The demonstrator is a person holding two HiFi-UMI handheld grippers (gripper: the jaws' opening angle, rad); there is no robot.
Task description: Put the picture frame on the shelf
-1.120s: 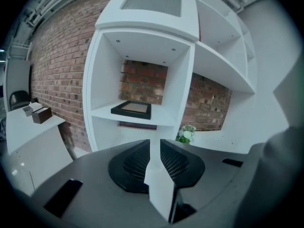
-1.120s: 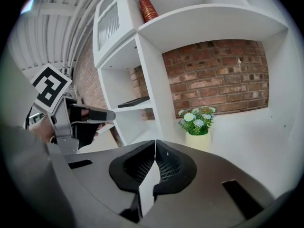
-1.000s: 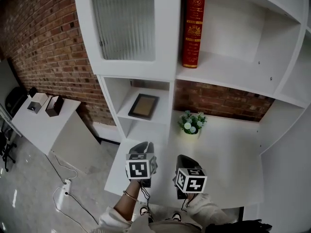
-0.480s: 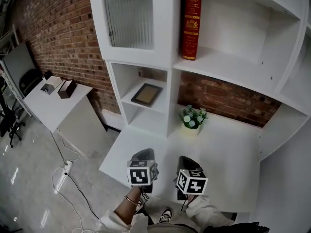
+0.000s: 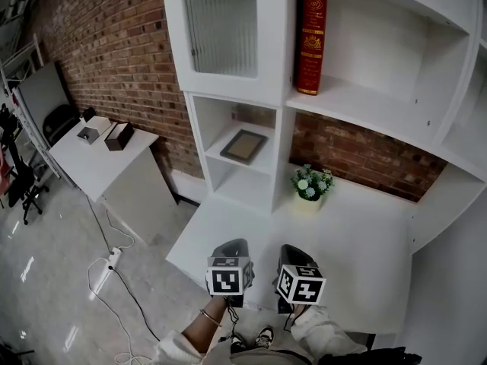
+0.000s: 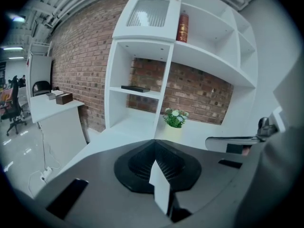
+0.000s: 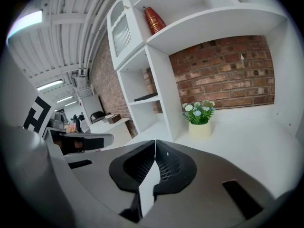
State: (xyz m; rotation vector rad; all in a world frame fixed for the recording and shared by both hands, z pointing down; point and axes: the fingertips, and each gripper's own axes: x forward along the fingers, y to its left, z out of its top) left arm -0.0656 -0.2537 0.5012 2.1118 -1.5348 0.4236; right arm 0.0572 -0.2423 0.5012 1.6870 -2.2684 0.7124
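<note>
The picture frame (image 5: 244,145) lies flat on the middle board of the narrow white shelf unit (image 5: 270,166); it also shows as a dark slab in the left gripper view (image 6: 135,88) and in the right gripper view (image 7: 145,97). My left gripper (image 5: 231,248) and right gripper (image 5: 294,252) hover side by side over the near edge of the white desk (image 5: 365,242), well short of the shelf. Each of them is shut, its jaws meeting in a line, left (image 6: 154,144) and right (image 7: 155,144), with nothing held.
A red book (image 5: 312,40) stands on the upper shelf, beside a ribbed-glass cabinet door (image 5: 224,25). A potted plant (image 5: 310,182) sits on the desk by the shelf unit. A side table (image 5: 91,162) with small boxes stands left; cables and a power strip (image 5: 114,257) lie on the floor.
The head view has drawn back from the shelf and now takes in more floor. Both grippers sit slightly lower in it. The picture frame stays where it was.
</note>
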